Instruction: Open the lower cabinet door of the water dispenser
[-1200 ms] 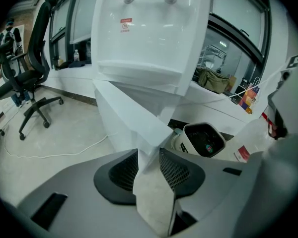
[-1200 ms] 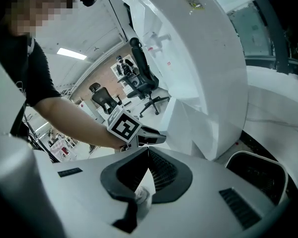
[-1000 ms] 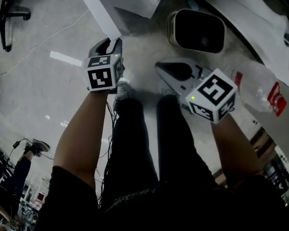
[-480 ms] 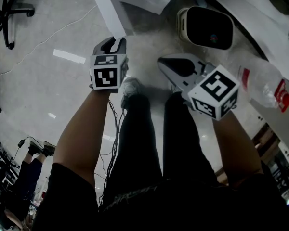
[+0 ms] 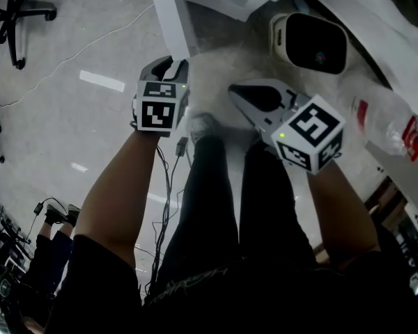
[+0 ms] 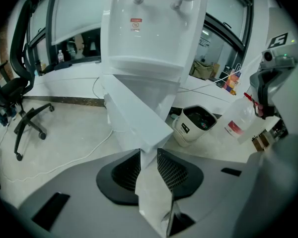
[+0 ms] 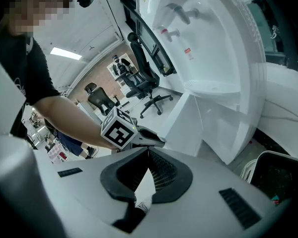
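Note:
The white water dispenser [image 6: 154, 33] stands ahead, and its lower cabinet door [image 6: 134, 118] is swung out towards me. My left gripper [image 6: 149, 155] is shut on the door's free edge, which sits wedged between the mesh pads. From the head view the left gripper [image 5: 168, 67] meets the door's [image 5: 168, 12] bottom corner. My right gripper [image 5: 235, 92] hovers to the right, apart from the door, jaws shut and holding nothing. The right gripper view shows the dispenser [image 7: 223, 58], the open door [image 7: 188, 123] and the left gripper [image 7: 156, 142] on it.
A white bin with a dark inside [image 5: 308, 42] sits on the floor right of the dispenser. A plastic bottle with a red label [image 5: 386, 120] lies further right. An office chair [image 5: 21, 12] stands at the left, and a cable [image 5: 90, 40] crosses the floor. The person's legs [image 5: 205, 186] are below the grippers.
Both grippers have shifted across the floor, and the left one has kept its hold on the door's edge. The door, bin and bottle now sit further right in the head view.

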Demonstrator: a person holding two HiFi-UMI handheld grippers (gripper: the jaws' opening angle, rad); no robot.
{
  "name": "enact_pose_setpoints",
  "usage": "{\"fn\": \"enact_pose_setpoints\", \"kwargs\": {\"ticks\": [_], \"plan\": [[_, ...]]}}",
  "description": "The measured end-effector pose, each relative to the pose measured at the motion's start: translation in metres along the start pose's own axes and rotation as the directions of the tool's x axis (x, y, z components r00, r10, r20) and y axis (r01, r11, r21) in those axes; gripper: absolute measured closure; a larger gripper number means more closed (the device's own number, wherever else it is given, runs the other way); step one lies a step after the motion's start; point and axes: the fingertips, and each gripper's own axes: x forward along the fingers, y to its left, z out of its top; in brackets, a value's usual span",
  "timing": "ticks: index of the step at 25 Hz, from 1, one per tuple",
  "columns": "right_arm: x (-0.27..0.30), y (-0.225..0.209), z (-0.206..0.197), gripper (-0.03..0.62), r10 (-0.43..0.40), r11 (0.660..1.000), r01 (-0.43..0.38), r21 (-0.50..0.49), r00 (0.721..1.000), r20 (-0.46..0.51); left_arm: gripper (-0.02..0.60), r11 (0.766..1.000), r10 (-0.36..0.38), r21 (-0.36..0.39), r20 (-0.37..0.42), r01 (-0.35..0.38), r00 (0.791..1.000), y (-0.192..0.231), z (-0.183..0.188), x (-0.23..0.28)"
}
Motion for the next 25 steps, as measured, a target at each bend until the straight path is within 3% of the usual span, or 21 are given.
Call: {"fn": "enact_pose_setpoints", "kwargs": {"ticks": [15,25], "plan": [[0.062,0.038,0.025,0.582,0.037,0.999,-0.038,-0.008,0.998,-0.050,0.479,0.994,-0.025,0.104,-0.042,0.029,0.999,0.060,-0.025,-0.021],[0.091,0.045,0.035,0.582,0.071,0.997,-0.069,0.025,0.995,-0.074,0.479,0.972,-0.067,0.221,-0.084,0.084,0.994,0.095,-0.033,-0.028]]}}
